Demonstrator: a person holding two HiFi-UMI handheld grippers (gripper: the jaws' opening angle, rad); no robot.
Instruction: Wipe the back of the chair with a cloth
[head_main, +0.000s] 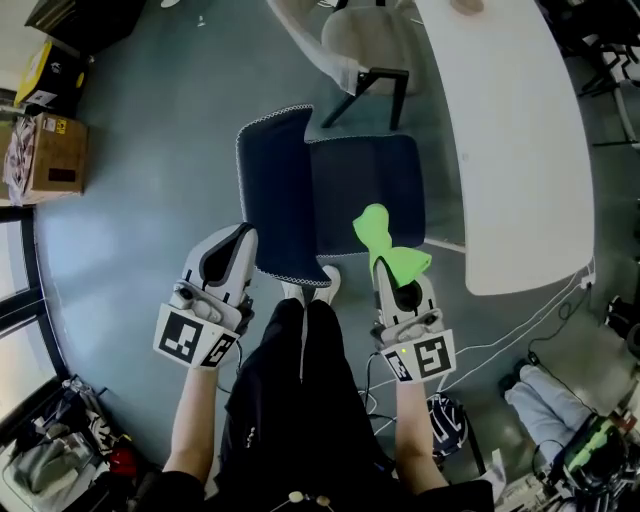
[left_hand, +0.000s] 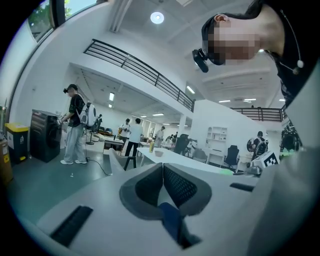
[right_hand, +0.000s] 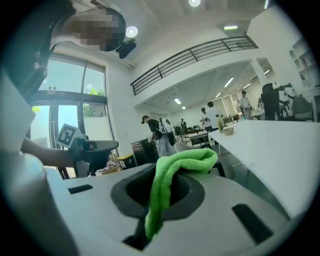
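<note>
Green cloth (head_main: 378, 232) clamped in right hand-held gripper (head_main: 388, 268) hangs over chair seat (head_main: 365, 180) beside chair back (head_main: 275, 190), left hand-held gripper (head_main: 244, 234) closed, seemingly empty; wiping unstarted, next needs cloth pressed against back.

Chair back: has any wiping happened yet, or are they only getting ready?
Done: the green cloth is picked up, clamped in the right gripper. In hand: both grippers are at the chair back, the left gripper shut beside its left edge, the cloth to its right, over the seat. Left: the wiping itself; no view shows the cloth on the back.
</note>
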